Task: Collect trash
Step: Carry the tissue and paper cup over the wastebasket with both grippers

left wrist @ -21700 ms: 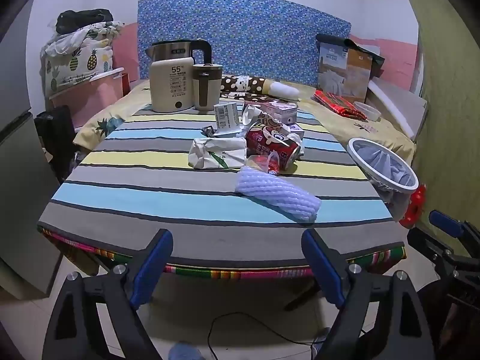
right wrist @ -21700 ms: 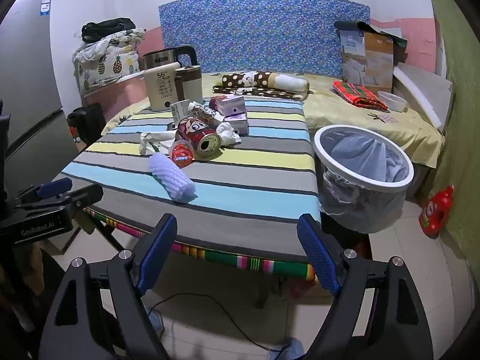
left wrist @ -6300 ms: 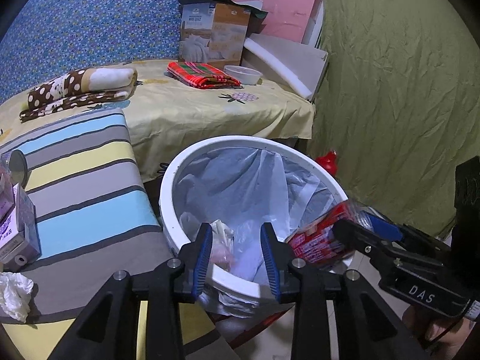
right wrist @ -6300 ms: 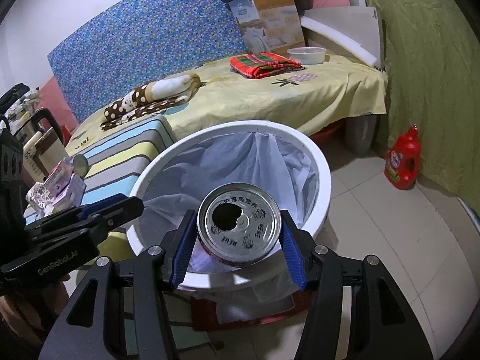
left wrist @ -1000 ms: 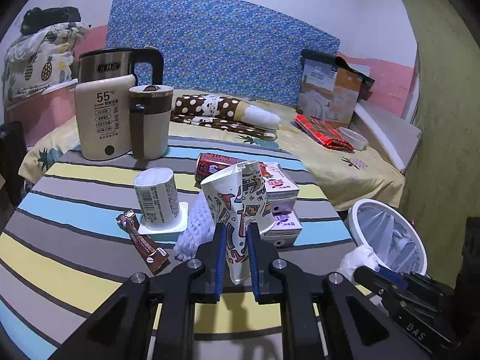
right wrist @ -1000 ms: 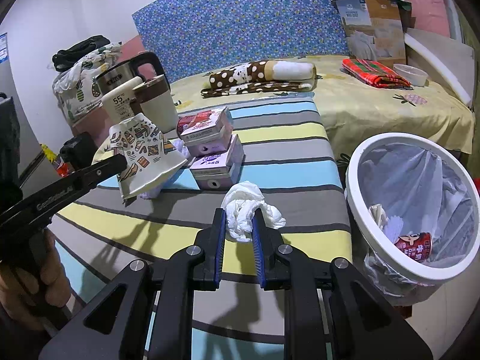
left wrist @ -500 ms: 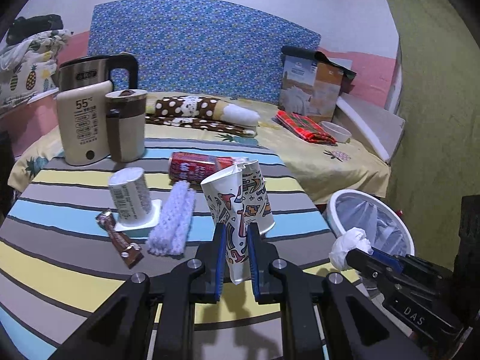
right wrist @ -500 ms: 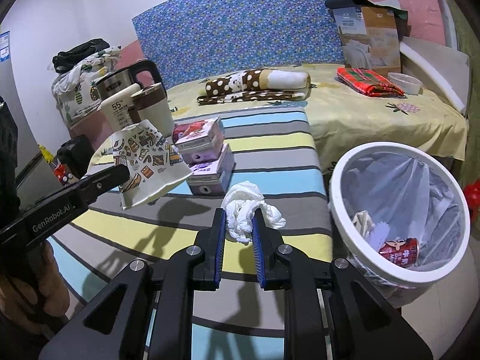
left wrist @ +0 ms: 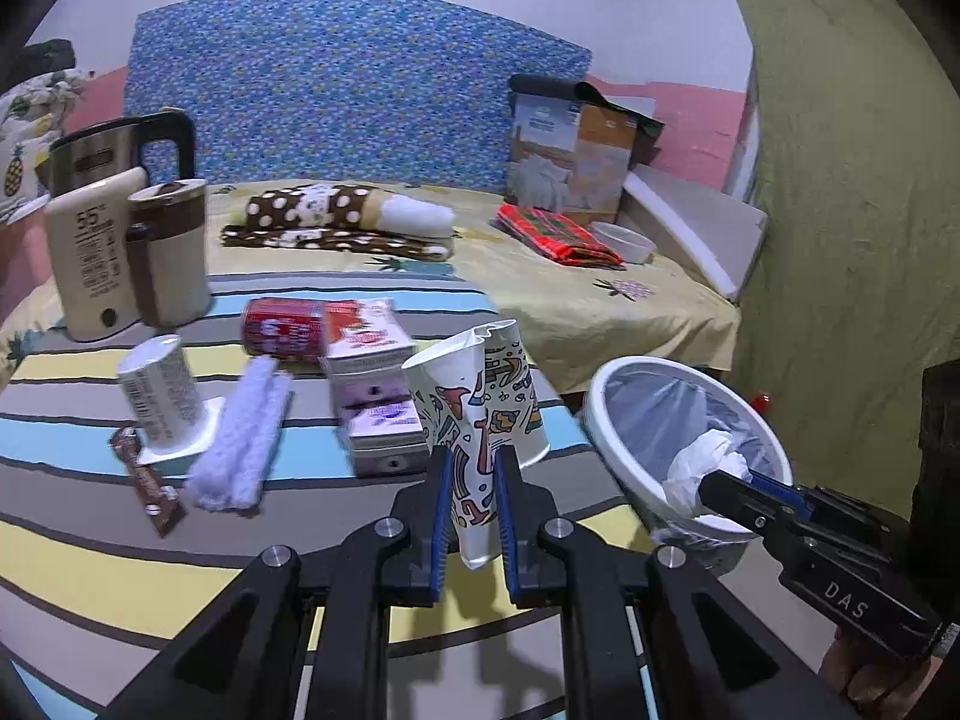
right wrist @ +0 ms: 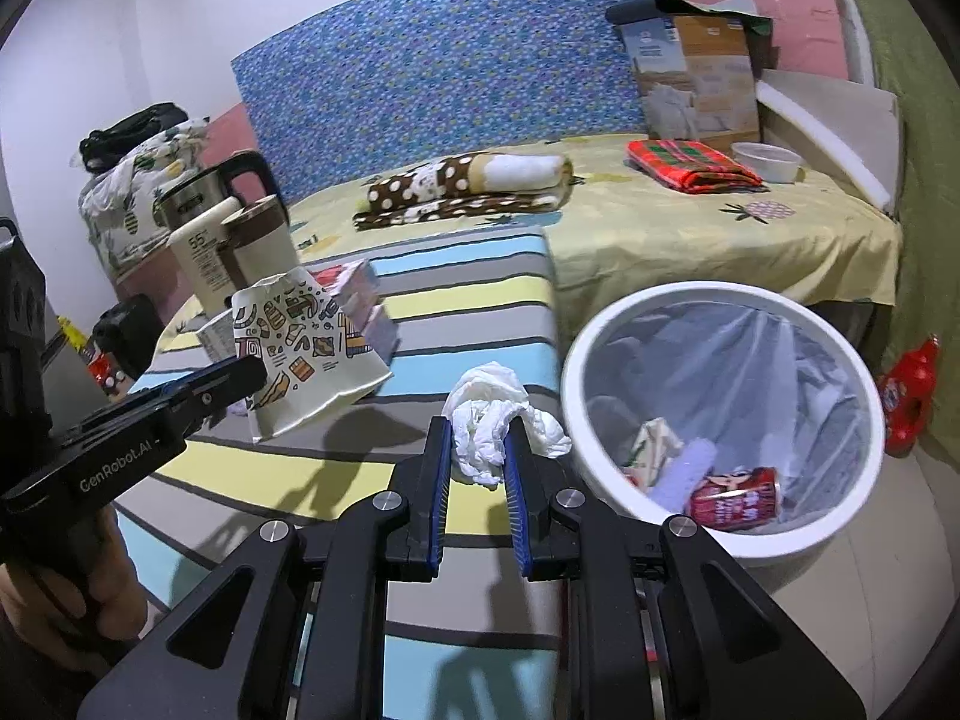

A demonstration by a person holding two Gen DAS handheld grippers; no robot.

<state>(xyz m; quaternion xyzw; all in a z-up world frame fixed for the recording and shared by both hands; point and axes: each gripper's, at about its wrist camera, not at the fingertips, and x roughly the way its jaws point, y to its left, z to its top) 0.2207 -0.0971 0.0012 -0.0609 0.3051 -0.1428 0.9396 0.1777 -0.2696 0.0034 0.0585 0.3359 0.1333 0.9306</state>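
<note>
My left gripper [left wrist: 473, 468] is shut on a crushed patterned paper cup [left wrist: 480, 396], held above the striped table; the cup also shows in the right wrist view [right wrist: 306, 342]. My right gripper [right wrist: 475, 444] is shut on a crumpled white tissue [right wrist: 492, 414], just left of the white trash bin [right wrist: 708, 294]. In the left wrist view the tissue [left wrist: 702, 468] is at the rim of the bin [left wrist: 606, 420]. The bin holds a red can [right wrist: 735, 498] and other trash. On the table lie a red can [left wrist: 282, 327], small cartons [left wrist: 372, 384], a white foam sleeve [left wrist: 240, 444], a yogurt cup [left wrist: 159, 396] and a brown wrapper [left wrist: 147, 483].
A kettle [left wrist: 96, 240] and a brown mug [left wrist: 171, 252] stand at the table's back left. Behind is a bed [left wrist: 600, 306] with a spotted blanket, a red cloth and a cardboard box. A red bottle [right wrist: 909, 396] stands on the floor right of the bin.
Both grippers have moved right toward the bin with their loads. The bin looks larger and closer, and the tissue now reaches its rim.
</note>
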